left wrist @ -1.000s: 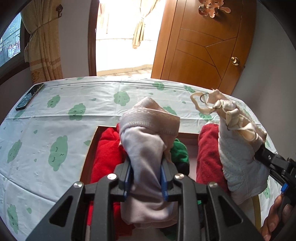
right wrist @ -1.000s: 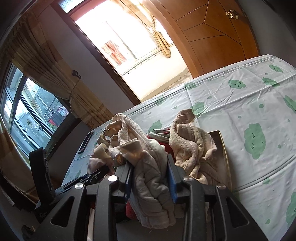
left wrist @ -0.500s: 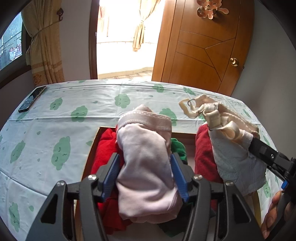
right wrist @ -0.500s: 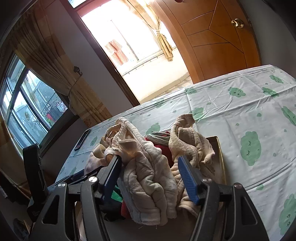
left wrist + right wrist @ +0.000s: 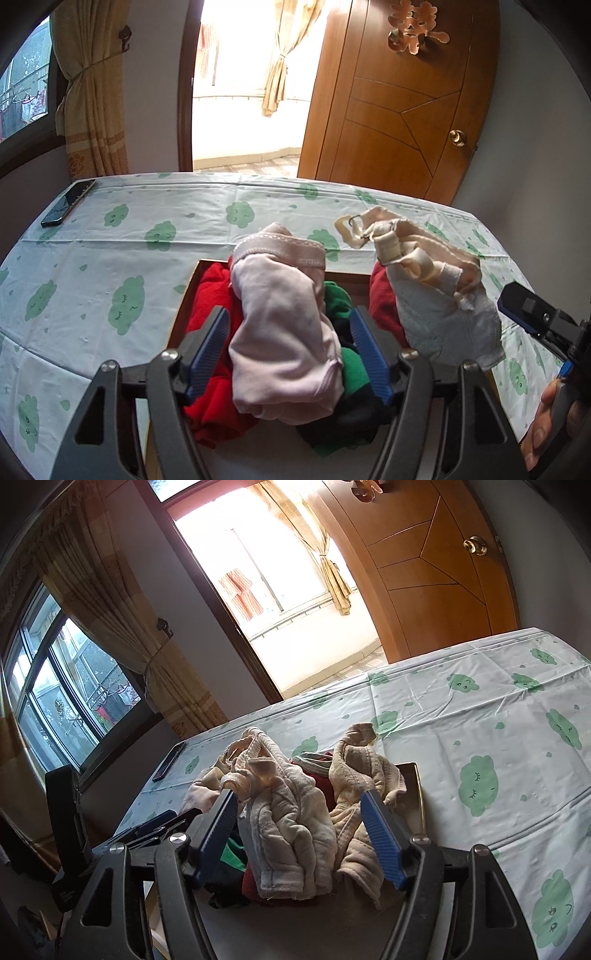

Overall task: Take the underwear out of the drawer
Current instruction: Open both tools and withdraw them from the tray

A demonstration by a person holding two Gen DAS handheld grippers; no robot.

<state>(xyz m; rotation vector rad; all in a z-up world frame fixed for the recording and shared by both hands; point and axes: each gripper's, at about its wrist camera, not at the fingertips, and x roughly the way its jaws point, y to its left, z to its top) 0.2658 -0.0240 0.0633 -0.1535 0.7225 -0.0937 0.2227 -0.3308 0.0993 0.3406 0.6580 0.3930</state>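
Left gripper (image 5: 290, 349) jaws spread (untouching) around pink underwear (image 5: 282, 332) atop drawer (image 5: 192, 280).

A shallow wooden drawer (image 5: 190, 286) is sitting on the near part of a desk (image 5: 147, 206) covered with a pale cloud-printed cloth. A pale pink folded pair of underwear (image 5: 284, 332) is lying on top of the heaped clothes in the drawer, between the spread left tongs (image 5: 291, 354). A cream bra (image 5: 436, 291) is lying to its right, between the spread right tongs (image 5: 299, 830). A dark flat phone (image 5: 68, 203) is lying at the far left corner of the desk.

The drawer (image 5: 192, 280) is mostly hidden under heaped clothes; the frame edge crops the right hand (image 5: 550, 424)
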